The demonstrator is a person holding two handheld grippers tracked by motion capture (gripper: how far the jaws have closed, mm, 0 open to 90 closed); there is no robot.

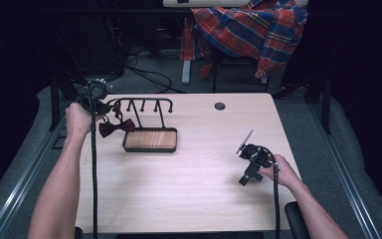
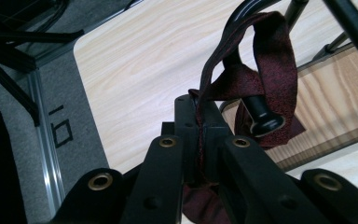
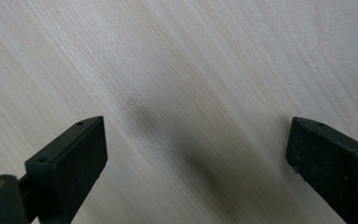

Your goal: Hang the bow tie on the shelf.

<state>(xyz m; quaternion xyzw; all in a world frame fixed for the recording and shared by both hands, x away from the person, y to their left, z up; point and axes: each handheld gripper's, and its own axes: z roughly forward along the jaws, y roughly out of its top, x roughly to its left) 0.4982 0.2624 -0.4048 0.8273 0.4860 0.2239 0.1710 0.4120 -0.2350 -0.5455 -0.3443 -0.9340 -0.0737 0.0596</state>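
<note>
Left tongs (image 2: 200, 121) are clamped on the strap (image 2: 275, 56) of a dark red bow tie (image 1: 115, 126), at the rack's (image 1: 144, 107) left end. The strap loops over a knobbed hook (image 2: 263, 119); the bow hangs just beside the rack's wooden tray (image 1: 150, 140).

Step looks like hanging the tie, or lifting it off; I can't tell which. Next move needs the strap guided past the knob.

Right tongs (image 3: 196, 158) are wide open and empty, over bare tabletop (image 1: 199, 184).

No brand visible; floor marking (image 2: 60, 125) unreadable.
</note>
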